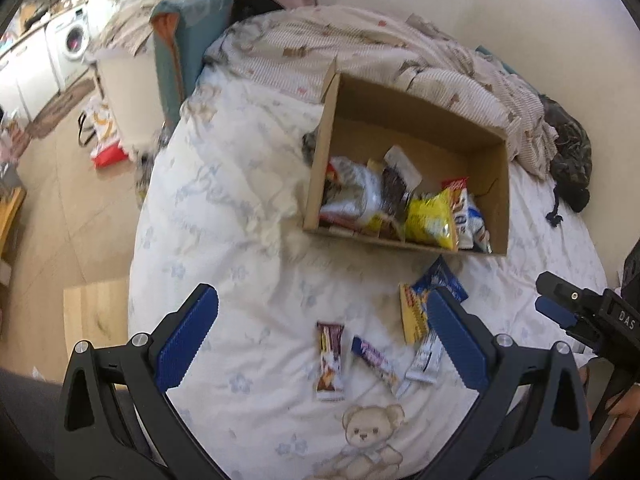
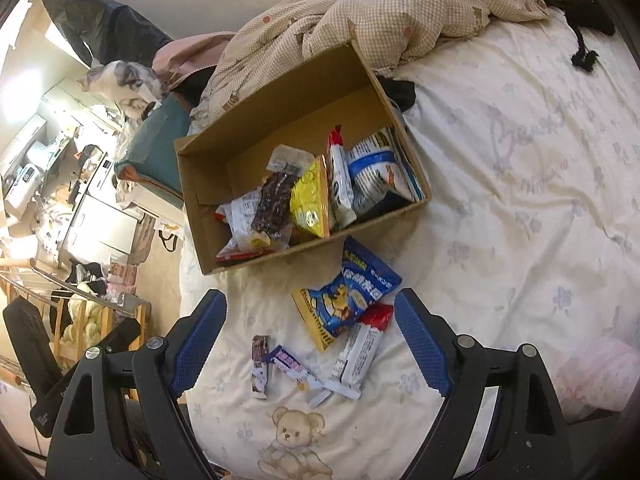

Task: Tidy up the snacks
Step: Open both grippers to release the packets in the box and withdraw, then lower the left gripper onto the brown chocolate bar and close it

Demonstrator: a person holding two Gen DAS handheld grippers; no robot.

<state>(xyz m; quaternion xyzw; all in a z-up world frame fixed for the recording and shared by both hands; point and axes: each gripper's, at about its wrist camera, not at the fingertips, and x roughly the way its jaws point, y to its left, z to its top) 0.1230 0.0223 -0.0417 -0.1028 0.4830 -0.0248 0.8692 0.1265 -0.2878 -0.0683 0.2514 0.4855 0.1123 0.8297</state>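
An open cardboard box (image 1: 412,120) (image 2: 240,140) lies on the bed, with several snack packets inside, among them a yellow bag (image 1: 430,216) (image 2: 310,200). In front of it lie a blue and yellow packet (image 2: 348,300) (image 1: 416,304), a white bar with a red end (image 2: 360,352), a purple bar (image 1: 374,360) (image 2: 290,364) and a brown bar (image 1: 330,356) (image 2: 260,360). My left gripper (image 1: 320,328) hangs open above the loose bars. My right gripper (image 2: 310,334) is open too, over the same packets, holding nothing. It also shows at the right edge of the left wrist view.
A crumpled checked quilt (image 2: 400,12) is piled behind the box, with dark cloth (image 1: 572,156) at the far right. A teddy bear print (image 1: 372,428) marks the sheet near me. The bed's left edge drops to a wooden floor (image 1: 60,200) with a cluttered room beyond.
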